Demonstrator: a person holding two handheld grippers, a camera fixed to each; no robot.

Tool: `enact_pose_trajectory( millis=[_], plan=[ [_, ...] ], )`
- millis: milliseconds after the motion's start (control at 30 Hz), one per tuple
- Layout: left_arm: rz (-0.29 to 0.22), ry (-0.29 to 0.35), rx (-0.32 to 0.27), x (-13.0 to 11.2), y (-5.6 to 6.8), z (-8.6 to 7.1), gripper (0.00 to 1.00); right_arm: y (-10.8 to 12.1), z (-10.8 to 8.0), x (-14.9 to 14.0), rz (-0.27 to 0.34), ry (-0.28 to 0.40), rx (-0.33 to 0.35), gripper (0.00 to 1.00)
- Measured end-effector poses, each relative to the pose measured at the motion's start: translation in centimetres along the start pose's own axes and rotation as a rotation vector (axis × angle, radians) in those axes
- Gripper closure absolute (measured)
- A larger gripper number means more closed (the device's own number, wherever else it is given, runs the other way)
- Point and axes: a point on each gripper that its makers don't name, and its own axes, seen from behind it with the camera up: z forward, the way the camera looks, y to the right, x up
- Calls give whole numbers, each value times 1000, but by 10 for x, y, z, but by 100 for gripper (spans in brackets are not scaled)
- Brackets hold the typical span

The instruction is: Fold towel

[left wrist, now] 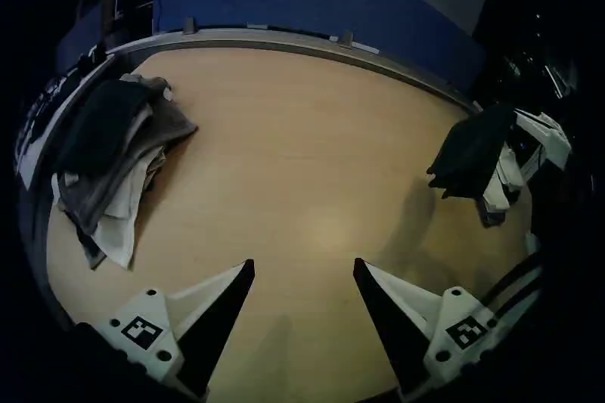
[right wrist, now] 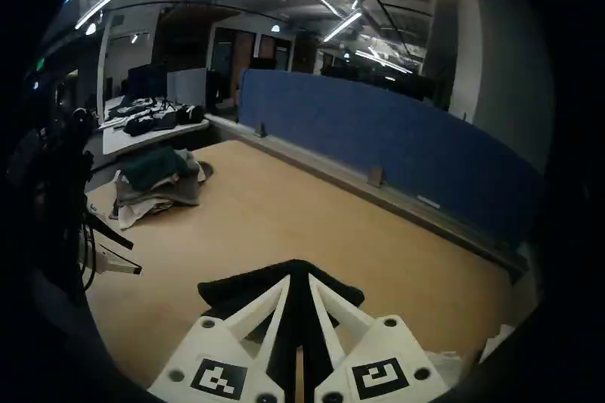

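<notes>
Right gripper (right wrist: pixel 301 274) clamped on 1 dark towel (right wrist: pixel 227 289), held over the table (left wrist: pixel 302 138) edge, apparently to bring it clear of the towel pile (left wrist: pixel 113 153); left gripper (left wrist: pixel 302 271) spread wide, empty, low over bare wood, likely awaiting a corner; no readable writing, only 2 square markers (left wrist: pixel 142 330) per gripper.

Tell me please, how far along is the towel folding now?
Done: nothing looks folded yet; the towel pile lies rumpled on the table. In hand: the right hand-held gripper is shut on a dark towel; the left hand-held gripper is open. Left: spreading and folding it.
</notes>
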Motion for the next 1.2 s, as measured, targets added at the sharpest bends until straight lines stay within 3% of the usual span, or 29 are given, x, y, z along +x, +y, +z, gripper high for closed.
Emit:
enact_pose_trajectory(
  millis=[400, 867, 1200],
  plan=[
    [4, -4, 6, -2, 1, 3, 2, 50, -16, -1, 26, 5, -66, 98],
    [15, -17, 9, -3, 5, 8, 3, 130, -38, -11, 50, -6, -161, 98],
    [21, -26, 11, -3, 10, 11, 2, 175, -44, -20, 43, -28, -216, 98]
  ],
)
